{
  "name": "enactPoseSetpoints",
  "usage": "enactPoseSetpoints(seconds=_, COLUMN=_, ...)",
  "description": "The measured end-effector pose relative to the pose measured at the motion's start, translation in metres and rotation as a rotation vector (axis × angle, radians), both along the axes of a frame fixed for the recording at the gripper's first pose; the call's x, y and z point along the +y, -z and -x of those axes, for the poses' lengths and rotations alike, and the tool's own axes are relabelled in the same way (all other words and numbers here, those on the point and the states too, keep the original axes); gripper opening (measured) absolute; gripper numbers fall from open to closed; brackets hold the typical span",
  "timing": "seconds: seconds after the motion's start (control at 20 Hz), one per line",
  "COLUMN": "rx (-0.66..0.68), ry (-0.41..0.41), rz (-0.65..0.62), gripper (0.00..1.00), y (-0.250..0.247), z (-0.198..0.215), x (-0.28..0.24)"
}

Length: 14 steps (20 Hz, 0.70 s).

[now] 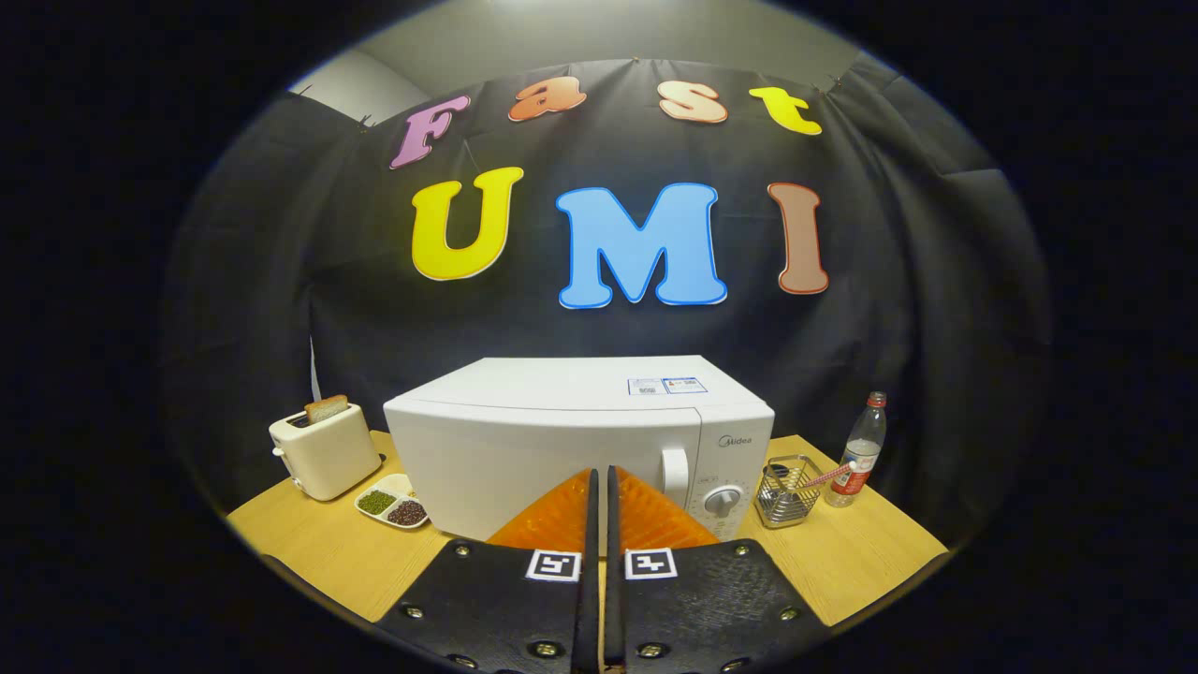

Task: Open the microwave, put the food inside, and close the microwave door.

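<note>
Gripper view
Gripper (599, 477): its two fingers are seen pressed nearly together, with only a thin slit left between them; nothing is held.
Microwave (562, 440): a white unit is set in the middle of the tabletop (309, 552), just ahead of the fingertips; its door is seen closed.
Door handle (675, 477): mounted upright on the front, just right of the fingertips, with a dial (723, 499) beside it.
Toaster (324, 451): placed near the tabletop's left rear corner, with a slice of bread (326, 408) standing up out of its slot.
Divided dish (393, 504): laid between toaster and microwave; green and dark beans are held in separate compartments.
Wire basket (784, 490): placed right of the microwave.
Bottle (861, 451): stood upright near the right edge, just beside the basket.
</note>
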State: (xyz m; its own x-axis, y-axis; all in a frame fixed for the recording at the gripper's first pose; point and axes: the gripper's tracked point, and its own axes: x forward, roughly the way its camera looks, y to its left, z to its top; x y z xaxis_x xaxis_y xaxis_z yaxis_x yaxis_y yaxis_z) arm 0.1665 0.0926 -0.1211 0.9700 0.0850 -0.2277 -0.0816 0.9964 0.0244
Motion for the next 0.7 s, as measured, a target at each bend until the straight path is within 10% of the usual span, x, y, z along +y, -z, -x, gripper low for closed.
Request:
enactPoseSetpoints(seconds=0.6, rx=-0.049, ry=0.003, rz=0.003, gripper=0.04, y=-0.036, z=0.117, x=-0.019)
enactPoseSetpoints(seconds=0.7, rx=-0.059, ry=-0.001, rz=0.005, gripper=0.24, y=-0.038, z=0.131, x=-0.020)
